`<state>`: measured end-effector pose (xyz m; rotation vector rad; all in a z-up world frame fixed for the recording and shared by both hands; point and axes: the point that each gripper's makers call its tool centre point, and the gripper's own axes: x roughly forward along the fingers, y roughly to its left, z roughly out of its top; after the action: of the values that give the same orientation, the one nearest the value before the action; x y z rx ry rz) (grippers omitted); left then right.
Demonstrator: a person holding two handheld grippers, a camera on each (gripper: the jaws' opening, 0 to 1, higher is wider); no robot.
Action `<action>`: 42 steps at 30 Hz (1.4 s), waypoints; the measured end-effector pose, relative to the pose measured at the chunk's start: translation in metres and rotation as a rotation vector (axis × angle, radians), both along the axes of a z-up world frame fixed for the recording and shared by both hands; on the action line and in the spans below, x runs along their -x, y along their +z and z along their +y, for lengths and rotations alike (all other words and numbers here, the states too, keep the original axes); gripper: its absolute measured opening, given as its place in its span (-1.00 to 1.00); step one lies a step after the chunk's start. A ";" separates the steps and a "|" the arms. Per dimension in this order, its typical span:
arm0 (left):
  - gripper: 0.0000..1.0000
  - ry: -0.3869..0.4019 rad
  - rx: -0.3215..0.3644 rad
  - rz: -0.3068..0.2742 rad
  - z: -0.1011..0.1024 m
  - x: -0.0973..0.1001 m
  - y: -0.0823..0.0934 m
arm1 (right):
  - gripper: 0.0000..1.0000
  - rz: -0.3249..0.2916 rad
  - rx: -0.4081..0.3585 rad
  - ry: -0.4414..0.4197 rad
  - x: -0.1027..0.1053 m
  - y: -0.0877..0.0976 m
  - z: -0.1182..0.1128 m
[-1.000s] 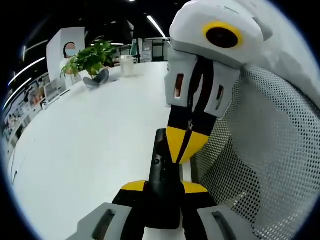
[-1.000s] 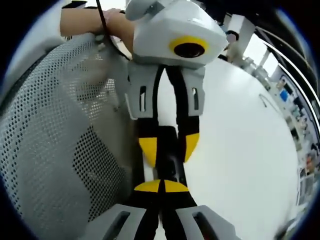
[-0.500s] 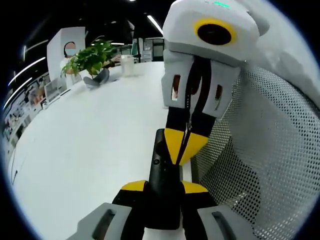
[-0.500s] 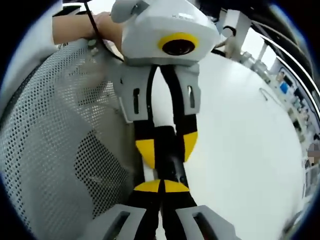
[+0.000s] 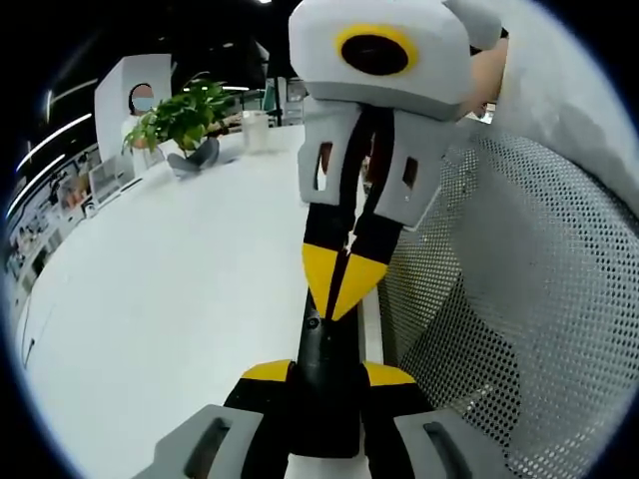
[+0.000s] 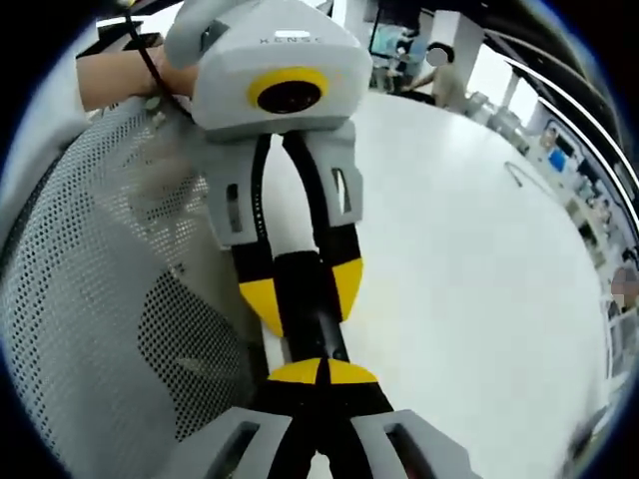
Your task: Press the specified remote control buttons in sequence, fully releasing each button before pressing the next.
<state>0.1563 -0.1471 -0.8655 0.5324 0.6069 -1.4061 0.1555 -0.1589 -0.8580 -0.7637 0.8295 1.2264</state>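
A potted plant [image 5: 182,118] stands far off on the white tabletop [image 5: 180,279]. The left gripper [image 5: 327,371] has its fingers clamped on a black remote control [image 5: 321,344] above the tabletop's edge; the right gripper [image 5: 337,284], fingers together, tips on the remote; beside them a mesh chair back [image 5: 509,299].

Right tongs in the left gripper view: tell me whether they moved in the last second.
Yes. The right tongs slid leftward along the remote control, away from the mesh chair back.
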 end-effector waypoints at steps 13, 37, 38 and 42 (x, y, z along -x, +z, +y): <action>-0.51 -0.001 -0.007 0.000 0.000 0.000 0.000 | -1.00 -0.004 0.064 0.025 -0.002 -0.003 0.004; -0.51 0.001 -0.008 0.000 0.000 0.000 0.000 | -1.00 0.097 0.015 -0.039 -0.012 -0.002 0.006; -0.51 0.001 -0.008 0.000 0.000 0.000 0.000 | -1.00 0.104 0.018 -0.045 -0.012 -0.002 0.006; -0.51 0.001 -0.008 0.000 0.000 0.000 0.000 | -1.00 0.077 0.082 -0.045 -0.016 -0.004 -0.005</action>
<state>0.1565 -0.1471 -0.8657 0.5381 0.6128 -1.4033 0.1717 -0.1639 -0.8619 -0.7636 0.9606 1.1931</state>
